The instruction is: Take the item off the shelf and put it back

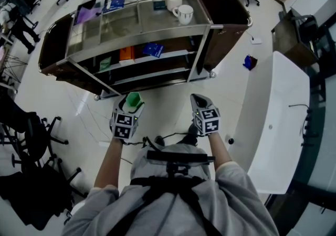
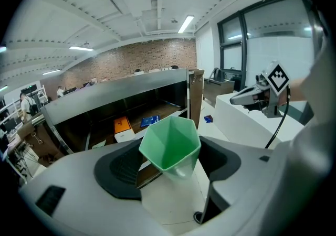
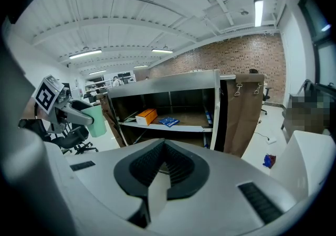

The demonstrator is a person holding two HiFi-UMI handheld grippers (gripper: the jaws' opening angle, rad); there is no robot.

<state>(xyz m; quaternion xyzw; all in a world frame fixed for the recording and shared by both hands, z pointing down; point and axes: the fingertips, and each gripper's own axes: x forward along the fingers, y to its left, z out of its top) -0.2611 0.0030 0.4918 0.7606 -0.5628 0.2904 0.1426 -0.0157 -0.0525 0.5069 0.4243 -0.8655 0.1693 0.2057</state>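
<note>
The left gripper (image 1: 131,108) pinches the faceted green cup (image 2: 169,143) in front of the shelf cart (image 1: 137,37), clear of it. The right gripper (image 3: 160,171) is pressed together, empty. Best to hold the cup upright going in.

Bare white floor (image 1: 164,99) ahead of both hand-held grippers is open up to the open-fronted steel shelf cart (image 1: 137,34). On the middle shelf ahead of the left hand-held gripper (image 1: 132,105), an orange rectangular box (image 1: 126,54) and a blue flat packet (image 1: 153,49) take up room. The stretch right of the packet is free. A brown side flap (image 1: 227,25) hangs ahead-right of the right hand-held gripper (image 1: 198,103). A long white counter (image 1: 273,125) is near on its right. Black office chairs (image 1: 31,140) stand left of the left one. A pale green faceted plastic cup (image 2: 170,143) fills the left jaws.
</note>
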